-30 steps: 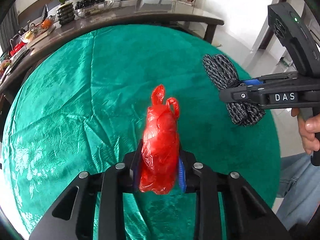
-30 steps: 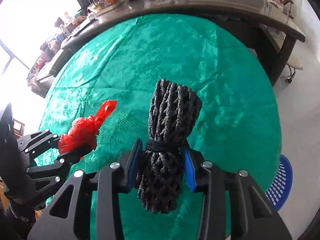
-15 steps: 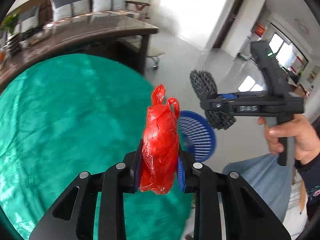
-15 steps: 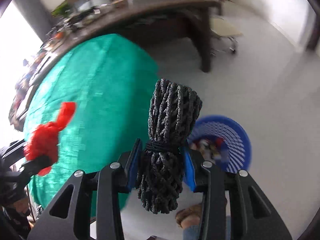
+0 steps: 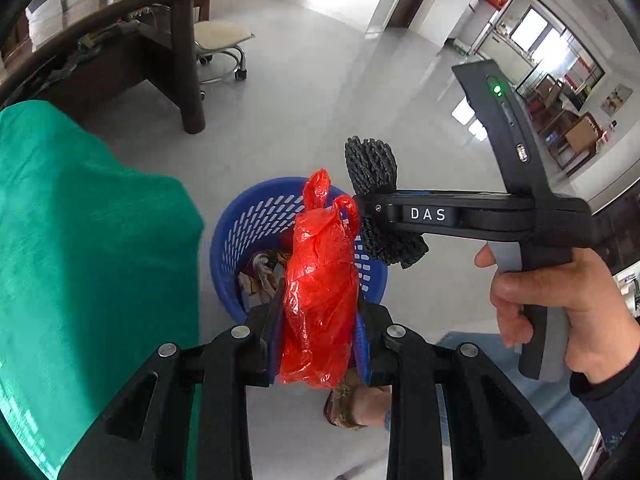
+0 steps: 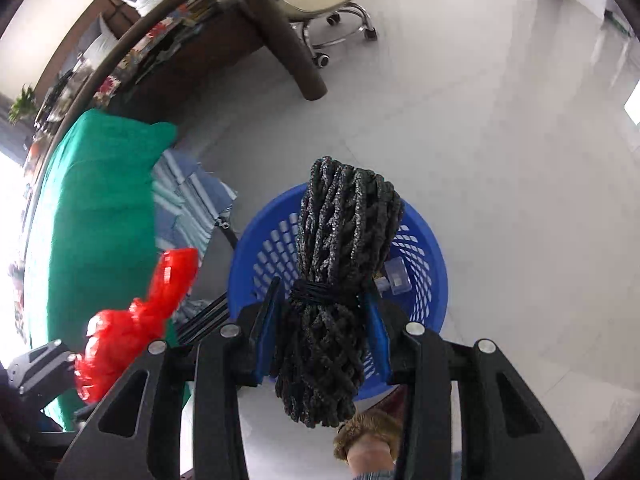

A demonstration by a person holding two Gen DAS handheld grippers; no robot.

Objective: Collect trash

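Observation:
My left gripper [image 5: 318, 340] is shut on a crumpled red plastic bag [image 5: 320, 280], held above the near rim of a blue slotted basket [image 5: 256, 216] on the floor. My right gripper [image 6: 320, 316] is shut on a bundle of dark braided rope [image 6: 340, 248] tied with a black band, hanging over the same blue basket [image 6: 424, 248]. In the left wrist view the right gripper [image 5: 372, 216] comes in from the right with the rope [image 5: 370, 164], held by a hand [image 5: 560, 312]. The red bag [image 6: 132, 320] shows at lower left in the right wrist view. Trash lies in the basket.
The green tablecloth [image 5: 80, 260] hangs at the left, its edge close beside the basket. A dark wooden desk leg [image 5: 188, 68] and a wheeled stool [image 5: 220, 44] stand further off on the pale glossy floor. A person's foot [image 6: 368, 436] is just before the basket.
Both grippers have swung off the green table to the right and down, and now hang over the blue basket on the floor. The bag and rope stay gripped.

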